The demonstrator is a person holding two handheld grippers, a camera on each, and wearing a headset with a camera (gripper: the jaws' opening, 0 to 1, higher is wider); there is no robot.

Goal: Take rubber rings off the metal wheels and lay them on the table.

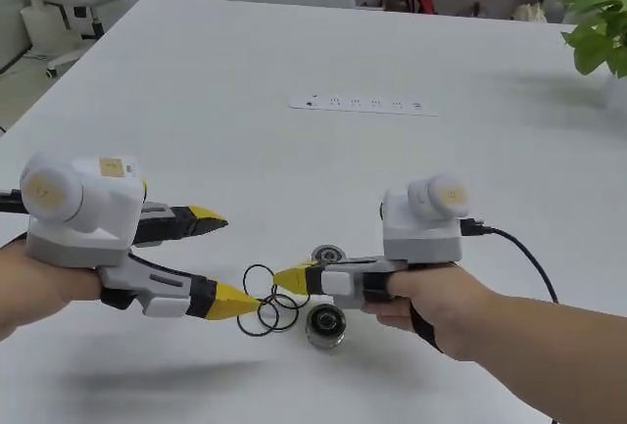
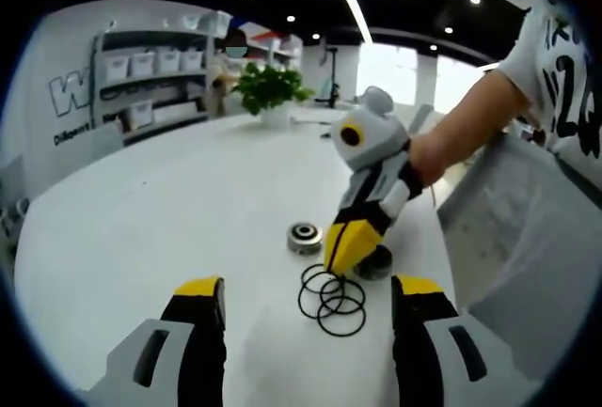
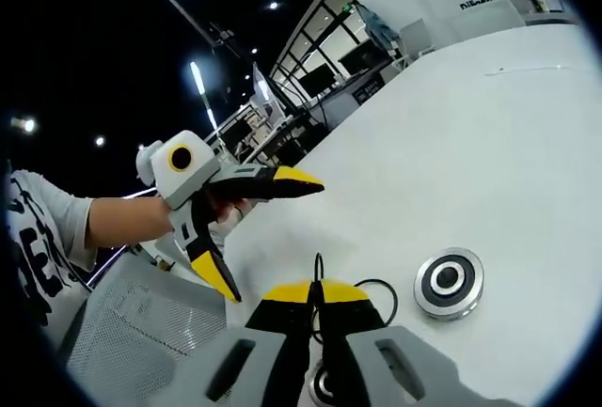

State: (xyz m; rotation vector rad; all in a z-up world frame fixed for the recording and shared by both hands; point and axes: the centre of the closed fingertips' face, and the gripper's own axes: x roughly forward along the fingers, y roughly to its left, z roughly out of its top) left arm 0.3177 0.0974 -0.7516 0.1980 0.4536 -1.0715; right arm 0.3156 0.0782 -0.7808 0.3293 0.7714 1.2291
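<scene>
The left yellow-tipped gripper [image 1: 237, 259], at lower left, gapes wide and holds nothing. The right yellow-tipped gripper [image 1: 286, 278], at lower centre, is clenched on a thin black rubber ring [image 3: 317, 262]. More loose black rings [image 1: 266, 308] lie just below it, beside two round metal wheels [image 1: 325, 324] on the white table [image 1: 294, 42].

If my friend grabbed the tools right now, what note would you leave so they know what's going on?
The left tool is open and holds nothing.
The right tool is shut and seems to pinch one ring at the pile.
The rings: a few lie overlapped on the table between the tools.
The near wheel sits beside the pile; the far wheel sits just behind the right tool.
Done: several rings are off.
Left: let go of the pinched ring, then check both wheels. I cannot tell if rubber is on them.
</scene>
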